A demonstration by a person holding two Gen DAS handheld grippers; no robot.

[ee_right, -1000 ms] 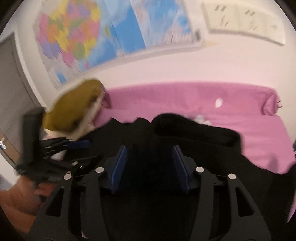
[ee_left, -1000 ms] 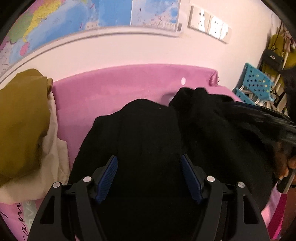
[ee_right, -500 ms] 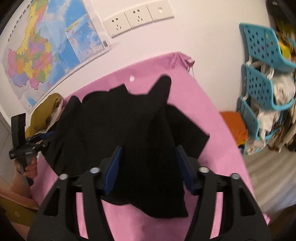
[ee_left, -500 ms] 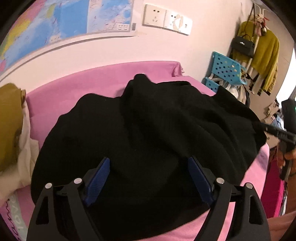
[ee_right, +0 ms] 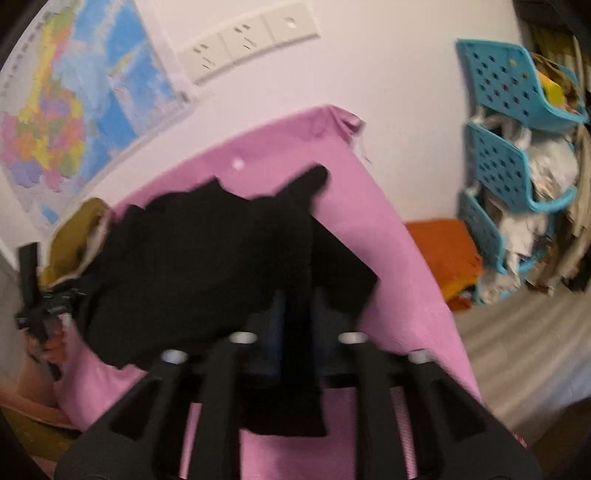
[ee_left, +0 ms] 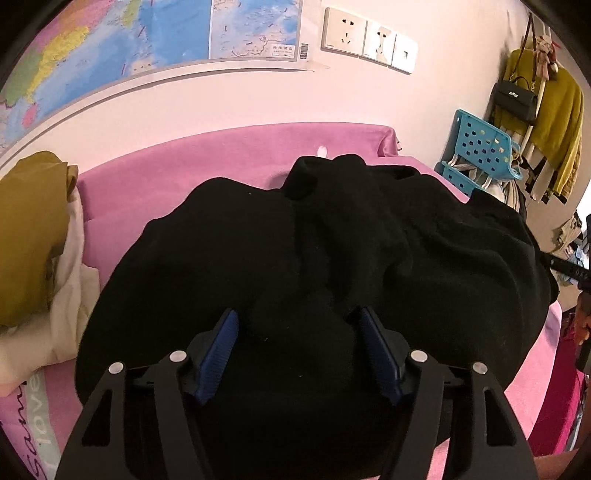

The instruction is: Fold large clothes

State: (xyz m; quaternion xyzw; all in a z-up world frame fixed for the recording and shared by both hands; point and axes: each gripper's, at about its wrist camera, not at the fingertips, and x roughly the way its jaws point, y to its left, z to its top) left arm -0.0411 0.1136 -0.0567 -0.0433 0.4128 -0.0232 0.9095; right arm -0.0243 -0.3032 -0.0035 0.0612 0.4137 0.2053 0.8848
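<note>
L wrist cam: I see the black garment heaped over most of the pink bed cover, bunched w/ ridges running toward the wall. My left gripper sits low at the near edge, jaws spread wide, blue pads either side of a hump of black cloth; whether the pads actually press it I can't tell, fabric fills the gap and hides contact. Jaws narrowed a little in the last half sec. R wrist cam, blurred, gives what the L does not: the garment's outline from the other end, one strip of black cloth running straight down between the fingers of my right gripper and hanging below them over the cover. Those jaws have just been closing and now stand narrow on that strip, so pinching it as far as blur allows. R view also shows the left gripper far L in a hand, at the garment's far edge. L view shows only a sliver of the right tool at the R border. Around: mustard cloth over a cream cloth at the cover's L end, touching the black garment's edge in R view; wall map; sockets; blue baskets stacked R, stuffed w/ clothes; orange cloth on floor beside the bed; yellow top and black bag hanging, seen in L view only.
</note>
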